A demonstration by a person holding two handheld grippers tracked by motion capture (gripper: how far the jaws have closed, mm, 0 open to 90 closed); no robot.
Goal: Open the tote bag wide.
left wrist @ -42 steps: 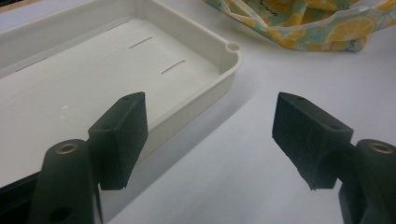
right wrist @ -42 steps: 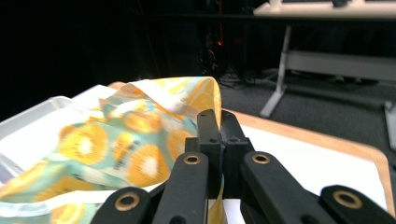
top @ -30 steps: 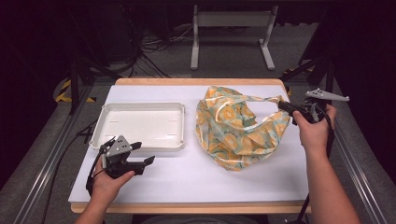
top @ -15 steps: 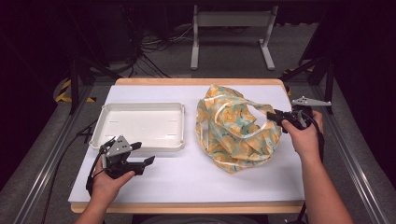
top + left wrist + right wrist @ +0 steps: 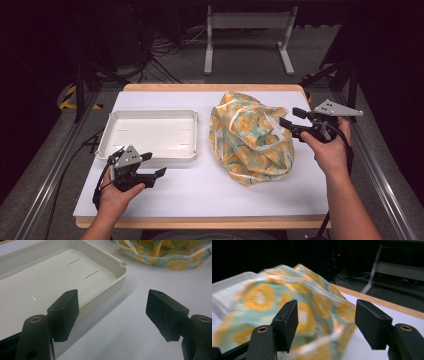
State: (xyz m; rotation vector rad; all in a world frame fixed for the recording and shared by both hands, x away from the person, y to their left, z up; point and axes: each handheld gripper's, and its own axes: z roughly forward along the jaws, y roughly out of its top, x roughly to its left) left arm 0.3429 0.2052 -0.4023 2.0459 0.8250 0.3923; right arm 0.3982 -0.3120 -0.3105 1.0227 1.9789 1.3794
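Observation:
A cloth bag (image 5: 250,142) with a yellow lemon print on pale green lies crumpled on the right half of the white table top (image 5: 200,195). My right gripper (image 5: 289,116) hovers at the bag's right edge and points left. Its jaws have just been opening and now stand open. In the right gripper view the bag (image 5: 262,297) shows blurred beyond and below the right gripper (image 5: 327,322), and neither pad presses on it. My left gripper (image 5: 155,165) rests open near the front left, just in front of a white tray (image 5: 150,132), with nothing between its fingers.
In the left gripper view the tray's near corner (image 5: 120,272) lies just past the left gripper (image 5: 112,315), with the bag (image 5: 170,255) farther off. The tray holds nothing. A metal stand (image 5: 247,30) and cables sit on the dark floor behind the table.
The right gripper has moved left from the table's right edge to the bag's side and opened, letting go of the bag's stretched corner, which slackened. The left gripper has stayed put.

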